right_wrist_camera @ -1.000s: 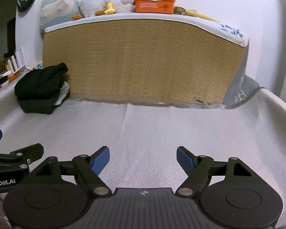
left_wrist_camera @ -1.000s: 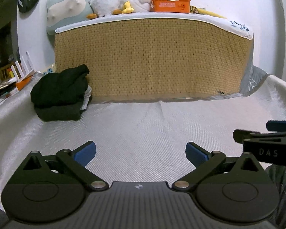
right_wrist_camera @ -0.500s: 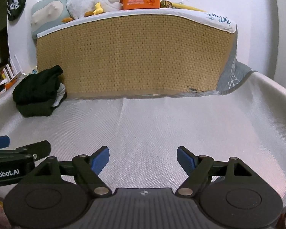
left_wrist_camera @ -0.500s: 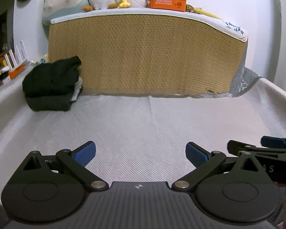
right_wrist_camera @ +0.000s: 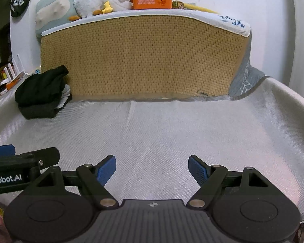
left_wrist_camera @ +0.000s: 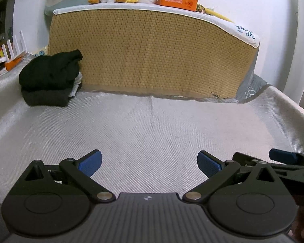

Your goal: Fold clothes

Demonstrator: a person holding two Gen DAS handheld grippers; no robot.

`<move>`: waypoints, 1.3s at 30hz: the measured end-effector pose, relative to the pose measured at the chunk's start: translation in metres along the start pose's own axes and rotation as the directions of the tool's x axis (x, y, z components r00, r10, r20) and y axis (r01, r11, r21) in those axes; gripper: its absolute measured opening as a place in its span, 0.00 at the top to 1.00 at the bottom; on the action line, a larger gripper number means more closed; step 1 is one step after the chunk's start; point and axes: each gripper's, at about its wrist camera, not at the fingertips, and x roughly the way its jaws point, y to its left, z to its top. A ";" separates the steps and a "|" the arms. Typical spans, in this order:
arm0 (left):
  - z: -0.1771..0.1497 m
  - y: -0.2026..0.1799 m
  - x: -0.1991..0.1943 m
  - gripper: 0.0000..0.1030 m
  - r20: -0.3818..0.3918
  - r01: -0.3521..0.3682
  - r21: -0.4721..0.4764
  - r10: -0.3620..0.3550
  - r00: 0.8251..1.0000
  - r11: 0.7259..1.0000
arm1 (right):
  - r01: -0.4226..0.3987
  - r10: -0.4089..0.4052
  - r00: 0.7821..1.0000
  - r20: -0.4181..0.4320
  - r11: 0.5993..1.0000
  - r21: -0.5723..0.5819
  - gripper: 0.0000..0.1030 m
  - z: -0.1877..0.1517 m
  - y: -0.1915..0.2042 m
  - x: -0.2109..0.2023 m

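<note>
Your fingers (left_wrist_camera: pixel 90 163) are spread wide on the left gripper (left_wrist_camera: pixel 149 163), holding nothing, same on the right gripper (right_wrist_camera: pixel 152 169), while the dark stack (left_wrist_camera: pixel 49 80) sits far left against the mattress (left_wrist_camera: pixel 152 54), so a careless reach there could topple it.

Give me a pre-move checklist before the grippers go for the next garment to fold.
1. Left gripper open and empty: ok.
2. Right gripper open and empty: ok.
3. Grippers apart, not touching: ok; they sit side by side with a gap showing in both views.
4. Bare stretch of the white woven sheet ahead for folding: ok.
5. Pile of dark clothes out of the way, far left against the woven mattress side: ok.
6. Next unfolded garment in view: not ok; neither camera shows one.
</note>
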 end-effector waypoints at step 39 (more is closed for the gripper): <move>-0.018 0.003 -0.019 0.00 -0.059 -0.030 0.061 0.034 0.998 0.998 | 0.005 -0.006 1.000 -0.025 0.999 -0.054 0.16 -0.023 0.002 -0.010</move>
